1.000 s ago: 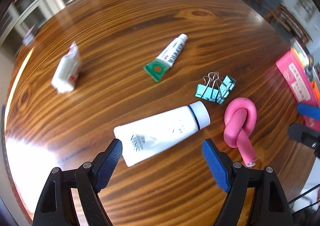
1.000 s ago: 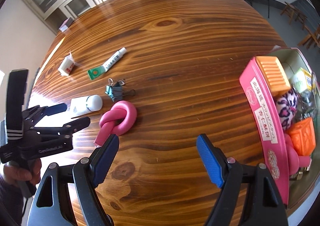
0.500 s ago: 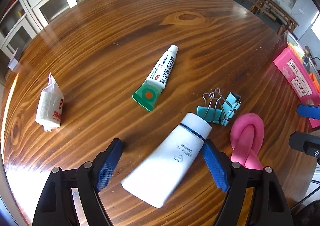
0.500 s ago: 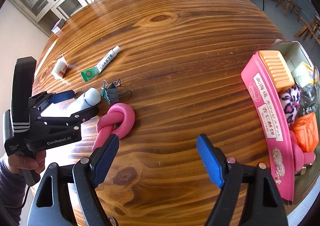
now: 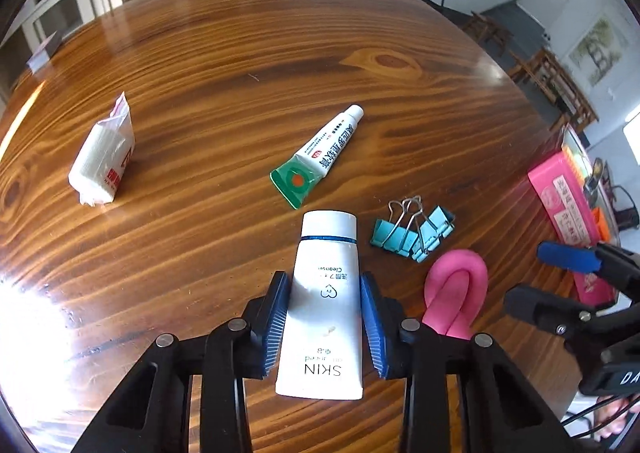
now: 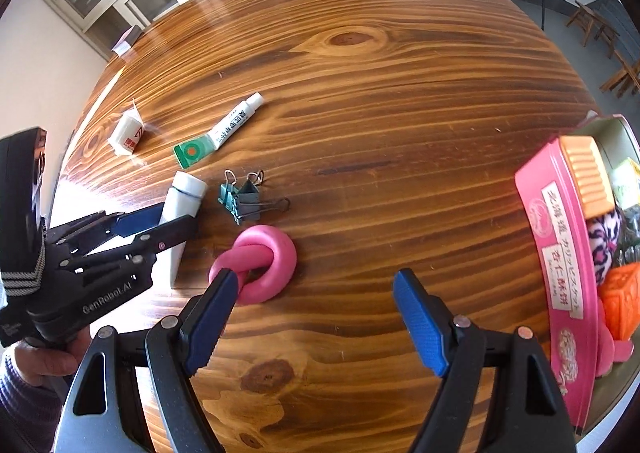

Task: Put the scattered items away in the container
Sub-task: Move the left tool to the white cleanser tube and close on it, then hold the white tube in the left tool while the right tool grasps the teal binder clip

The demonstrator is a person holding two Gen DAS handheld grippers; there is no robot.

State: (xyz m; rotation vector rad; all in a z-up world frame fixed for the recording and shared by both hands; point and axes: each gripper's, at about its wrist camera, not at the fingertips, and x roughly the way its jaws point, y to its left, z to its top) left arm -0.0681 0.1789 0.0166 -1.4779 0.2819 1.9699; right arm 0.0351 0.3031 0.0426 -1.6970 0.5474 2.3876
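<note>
A white cleanser tube [image 5: 326,253] lies on the wooden table [image 5: 240,53], cap pointing away. My left gripper [image 5: 324,317] points down over it and its jaws are closing, with both blue pads against the tube's sides; the right wrist view shows this gripper [image 6: 160,225] on the tube [image 6: 186,189]. A pink knotted foam roll [image 6: 260,257] lies just right of it. My right gripper [image 6: 314,285] stands open above the table, its left finger overlapping the knot's near left edge, nothing between the pads.
Teal binder clips [image 5: 412,229], a green-and-white ointment tube [image 5: 324,149] and a white packet [image 5: 104,161] lie scattered. The container [image 6: 600,125] at the right table edge holds a pink box [image 6: 556,233], orange items and a leopard-print cloth. Cabinets and chairs stand beyond the table.
The left gripper turned so the white tube lines up between its fingers, then its jaws closed onto the tube. The right gripper drifted slightly toward the pink knot, still open.
</note>
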